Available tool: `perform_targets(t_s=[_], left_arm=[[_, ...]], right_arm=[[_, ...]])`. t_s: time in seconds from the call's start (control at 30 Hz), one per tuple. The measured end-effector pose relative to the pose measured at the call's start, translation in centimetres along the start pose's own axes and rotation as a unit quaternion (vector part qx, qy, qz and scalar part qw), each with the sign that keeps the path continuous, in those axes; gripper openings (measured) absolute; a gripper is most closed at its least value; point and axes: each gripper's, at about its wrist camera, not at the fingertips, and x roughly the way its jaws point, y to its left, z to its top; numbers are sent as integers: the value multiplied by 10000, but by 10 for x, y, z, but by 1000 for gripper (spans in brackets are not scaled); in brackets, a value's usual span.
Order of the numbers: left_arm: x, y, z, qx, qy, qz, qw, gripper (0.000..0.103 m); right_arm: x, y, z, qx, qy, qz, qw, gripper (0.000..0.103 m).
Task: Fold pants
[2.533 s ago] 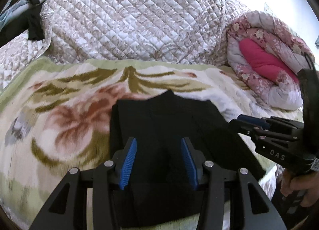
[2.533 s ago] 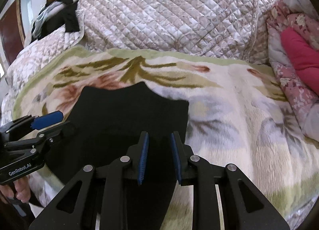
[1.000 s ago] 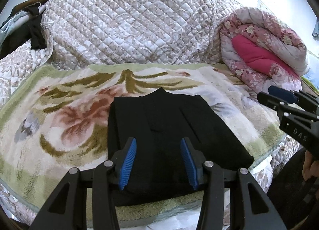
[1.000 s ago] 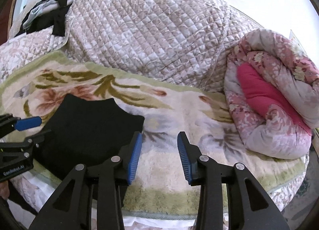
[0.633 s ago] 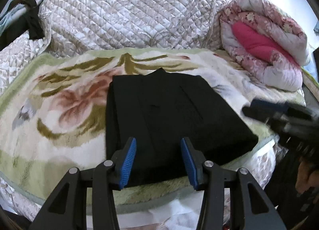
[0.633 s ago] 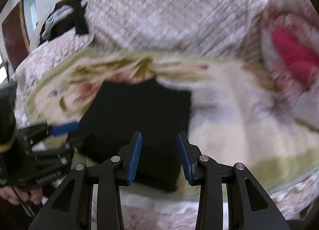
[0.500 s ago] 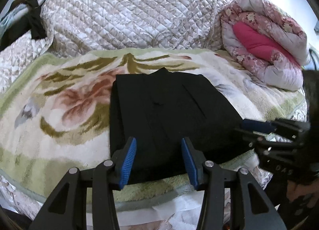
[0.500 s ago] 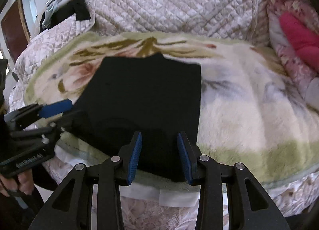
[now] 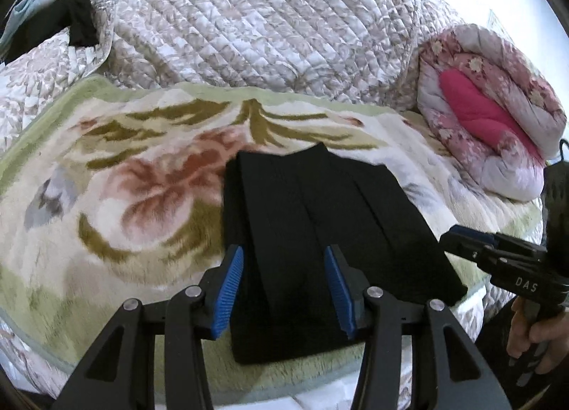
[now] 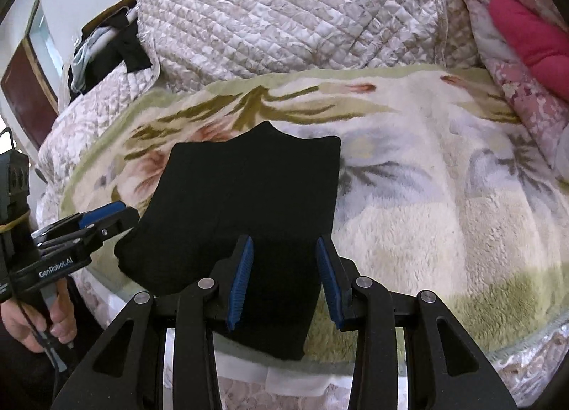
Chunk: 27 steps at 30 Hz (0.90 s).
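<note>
Folded black pants (image 9: 320, 232) lie on the blanket (image 9: 124, 196); left gripper (image 9: 284, 285) and right gripper (image 10: 284, 278) hover over the pants' near edge, jaws apart, empty; pink quilt (image 9: 490, 118) well right of the pants.

Open floral blanket (image 9: 117, 203) lies free to the left and right of the folded black pants (image 9: 320, 232). Behind them the quilted cushion (image 9: 249, 26) rises like a wall, and the rolled pink quilt (image 9: 490, 125) blocks the far right corner.

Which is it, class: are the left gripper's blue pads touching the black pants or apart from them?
Cannot tell. In the left wrist view the left gripper stands open over the black pants, nothing pinched, but a view along the fingers hides any gap beneath.
</note>
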Motion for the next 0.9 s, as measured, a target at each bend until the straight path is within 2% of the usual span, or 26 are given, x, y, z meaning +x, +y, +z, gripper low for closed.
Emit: perform_targets(t_s=[0.5, 0.63, 0.77, 0.83, 0.87, 0.9], left_arm=[[23, -2, 31, 150, -12, -95, 9998, 52], [33, 7, 30, -5, 36, -142, 9999, 56], [49, 22, 25, -205, 290, -164, 9992, 57], [57, 29, 20, -359, 475, -273, 9979, 61], [59, 34, 18, -492, 490, -387, 9968, 67], [60, 38, 17, -571, 494, -472, 9960, 67]], right_arm=[[23, -17, 29, 95, 130, 120, 9998, 38], [37, -25, 30, 235, 276, 284, 9989, 38], [53, -38, 25, 582, 506, 505, 9957, 42], [55, -44, 22, 833, 513, 749, 9924, 44], [54, -44, 22, 888, 506, 812, 9914, 45], [54, -45, 21, 944, 509, 897, 9902, 46]])
